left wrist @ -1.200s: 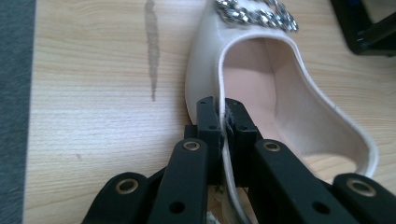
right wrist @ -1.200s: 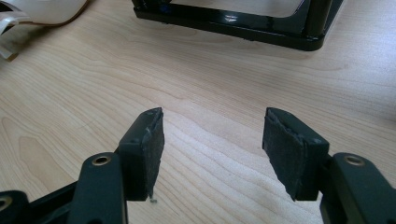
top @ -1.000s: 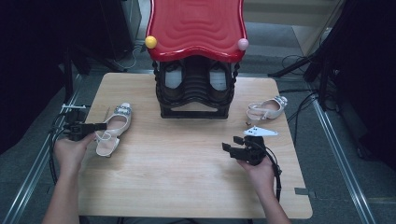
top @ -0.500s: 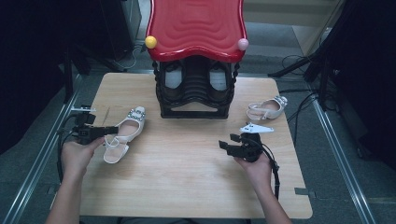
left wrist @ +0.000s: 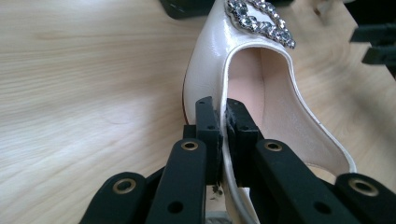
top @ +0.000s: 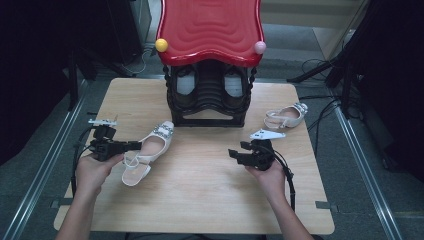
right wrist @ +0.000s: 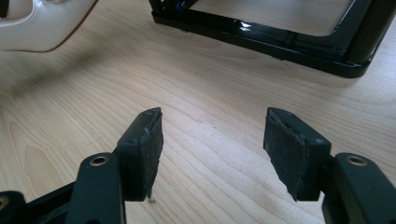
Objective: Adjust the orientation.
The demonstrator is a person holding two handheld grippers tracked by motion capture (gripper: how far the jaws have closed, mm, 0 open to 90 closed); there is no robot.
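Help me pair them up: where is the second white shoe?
High view: the second white shoe lies at the table's far right, beside the black shoe rack.

Dim surroundings, evenly lit table [top: 200, 200] (soft shadows); the high view is slightly soft, close views sharp.

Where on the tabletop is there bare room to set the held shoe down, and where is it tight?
Bare wood lies between the held shoe and the right gripper, in front of the black rack, and along the near edge between the forearms. It is tighter at the far right, where the second shoe lies.
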